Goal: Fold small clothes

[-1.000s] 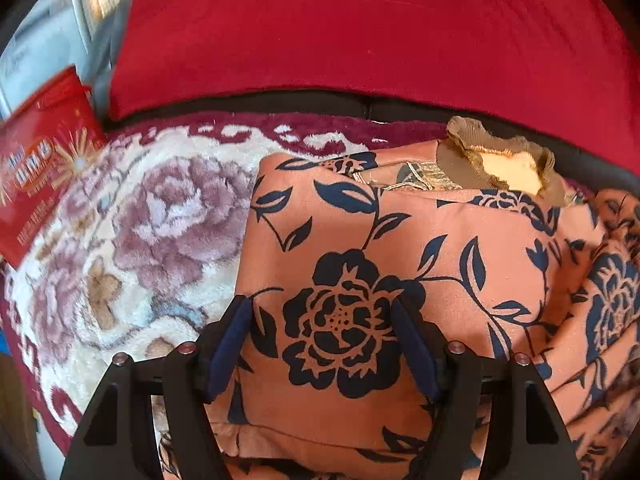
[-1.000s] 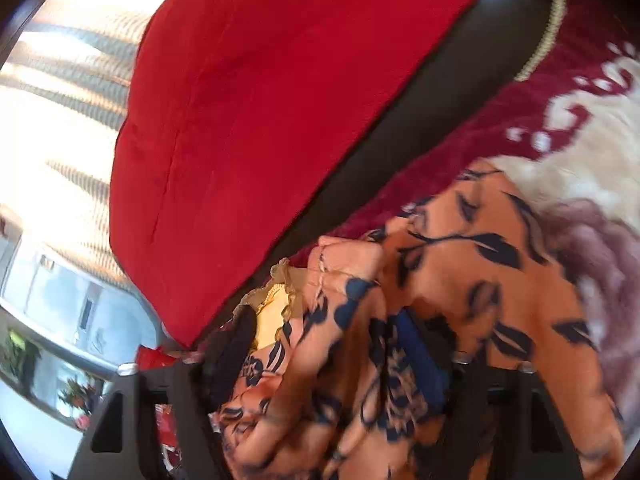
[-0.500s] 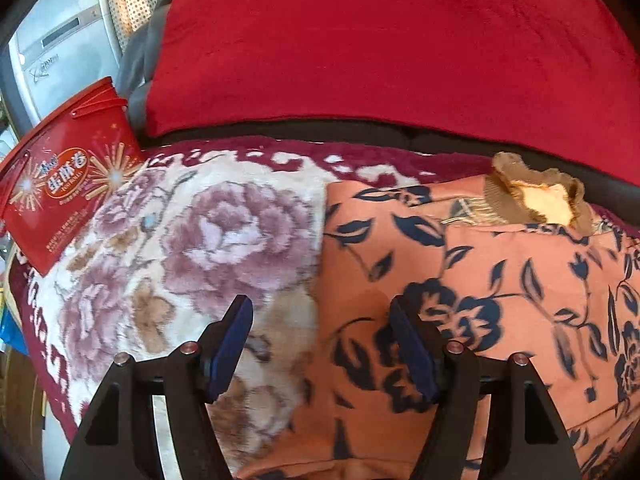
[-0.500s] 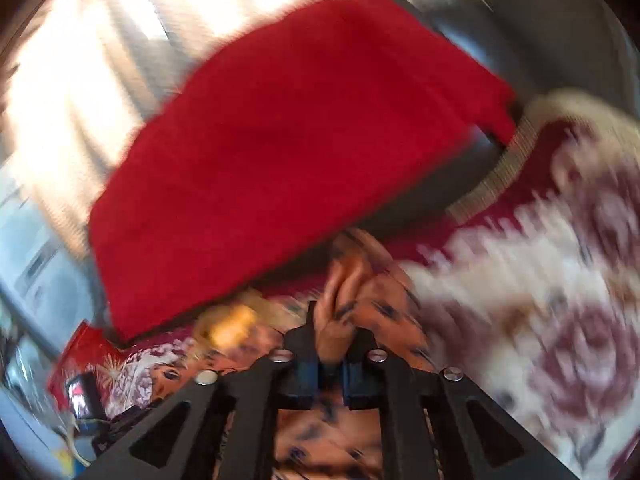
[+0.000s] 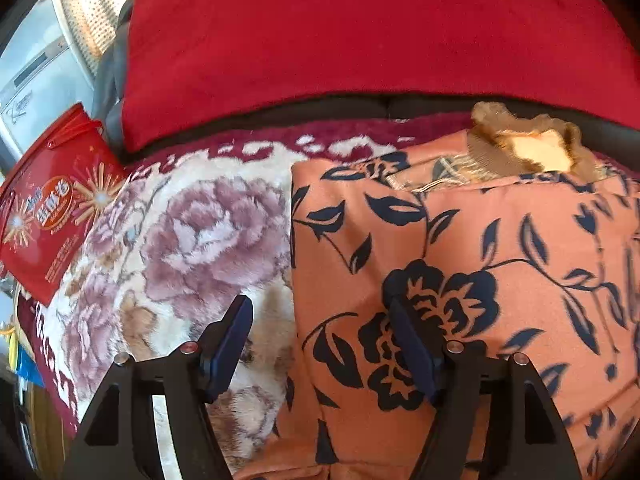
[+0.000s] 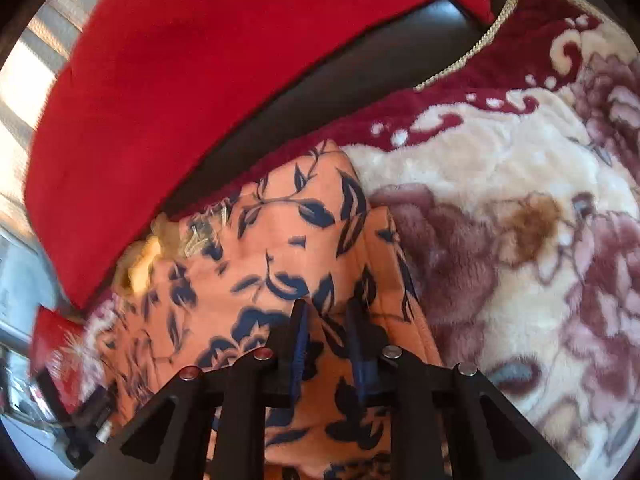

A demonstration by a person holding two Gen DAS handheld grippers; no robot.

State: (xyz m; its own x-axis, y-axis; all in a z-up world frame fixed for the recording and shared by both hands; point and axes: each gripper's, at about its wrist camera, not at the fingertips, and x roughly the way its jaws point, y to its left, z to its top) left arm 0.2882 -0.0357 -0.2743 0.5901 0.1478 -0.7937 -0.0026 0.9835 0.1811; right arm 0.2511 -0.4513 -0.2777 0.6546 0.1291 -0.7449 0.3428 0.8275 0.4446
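Note:
An orange garment with a dark blue flower print (image 5: 460, 264) lies folded on a plush floral blanket (image 5: 192, 240). A tan frilled collar with a yellow patch (image 5: 528, 144) shows at its far edge. My left gripper (image 5: 320, 320) is open and straddles the garment's left edge, one finger over the blanket, one over the cloth. In the right wrist view the garment (image 6: 280, 248) lies under my right gripper (image 6: 326, 312), whose jaws stand slightly apart with nothing between the fingertips.
A large red cushion (image 5: 360, 28) leans behind the blanket, above a dark sofa edge (image 5: 320, 108). A red printed box (image 5: 48, 208) stands at the far left. The blanket (image 6: 520, 220) stretches to the right of the garment.
My right gripper was shut on a raised fold of the garment; it has let go and the fold now lies flat. My left gripper stayed open at the garment's left edge.

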